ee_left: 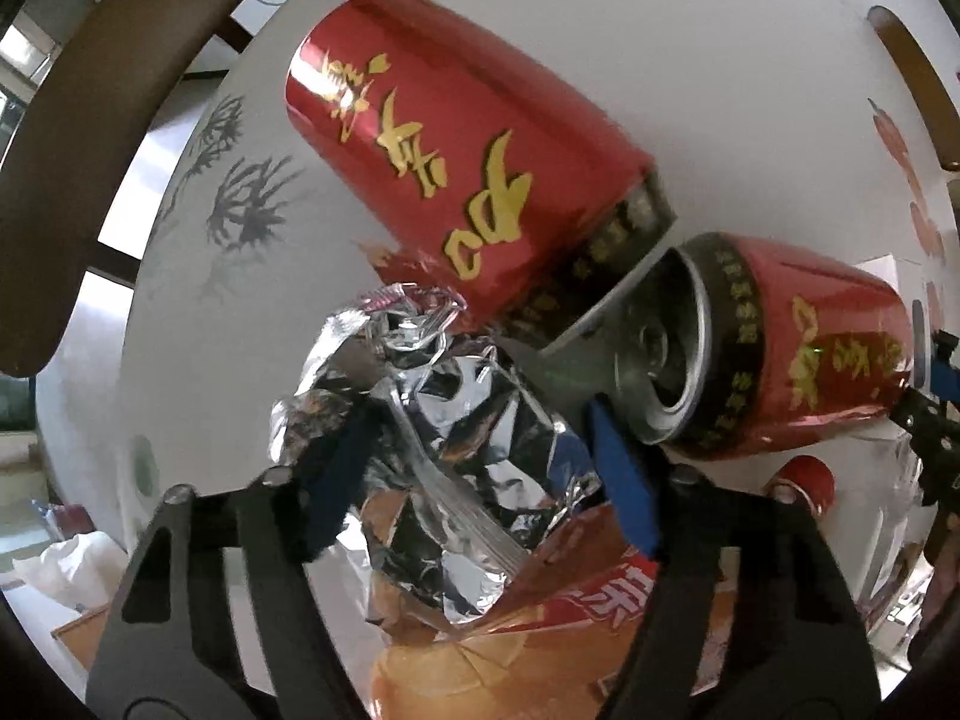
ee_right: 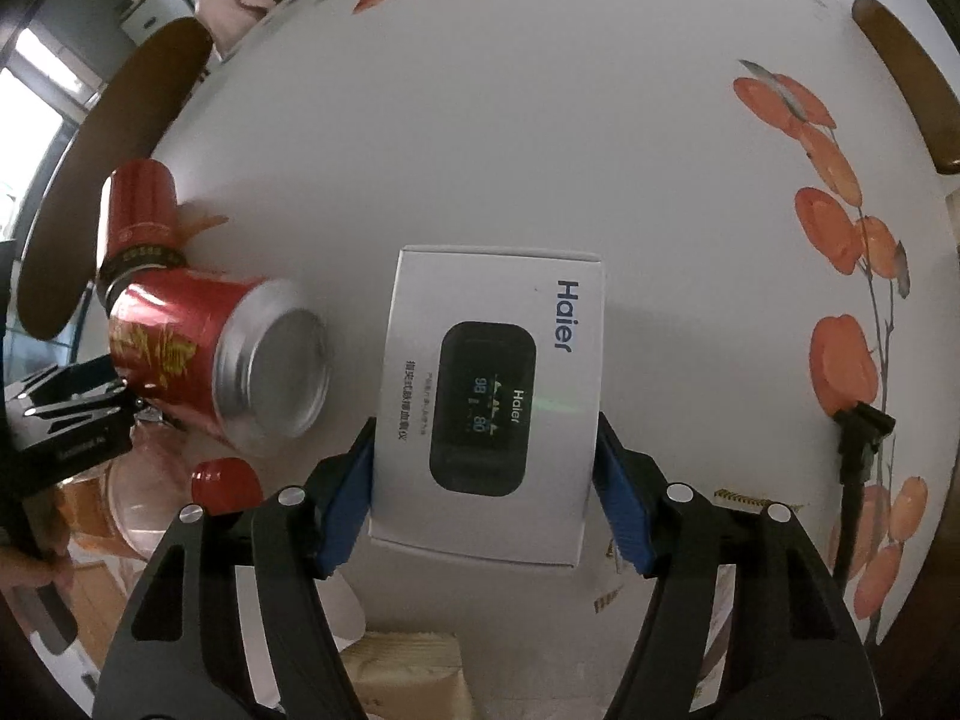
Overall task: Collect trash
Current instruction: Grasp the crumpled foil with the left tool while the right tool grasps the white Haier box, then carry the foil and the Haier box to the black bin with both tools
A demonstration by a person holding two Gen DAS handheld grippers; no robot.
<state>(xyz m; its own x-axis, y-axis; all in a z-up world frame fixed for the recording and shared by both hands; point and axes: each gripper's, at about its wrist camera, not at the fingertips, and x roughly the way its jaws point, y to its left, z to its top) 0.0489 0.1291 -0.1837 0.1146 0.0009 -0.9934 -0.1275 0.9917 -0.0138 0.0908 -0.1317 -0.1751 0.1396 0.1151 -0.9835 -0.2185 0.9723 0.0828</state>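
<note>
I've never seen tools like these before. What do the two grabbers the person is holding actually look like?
Both look alike. The left gripper and right gripper each have two black angular metal arms with cut-out slots and silver round bolts, ending in flat blue finger pads. No cables or sleeves show on them.

Crinkled, mirror-shiny foil chip bag (ee_left: 444,480); two glossy red metal cans (ee_left: 474,162) (ee_left: 774,348) with bare aluminium ends; smooth matt white cardboard box (ee_right: 489,402); glossy white table (ee_right: 540,120).

The snack bag (ee_left: 480,630) runs off the bottom edge; crumpled foil hides the left gripper's (ee_left: 480,480) grip
</note>
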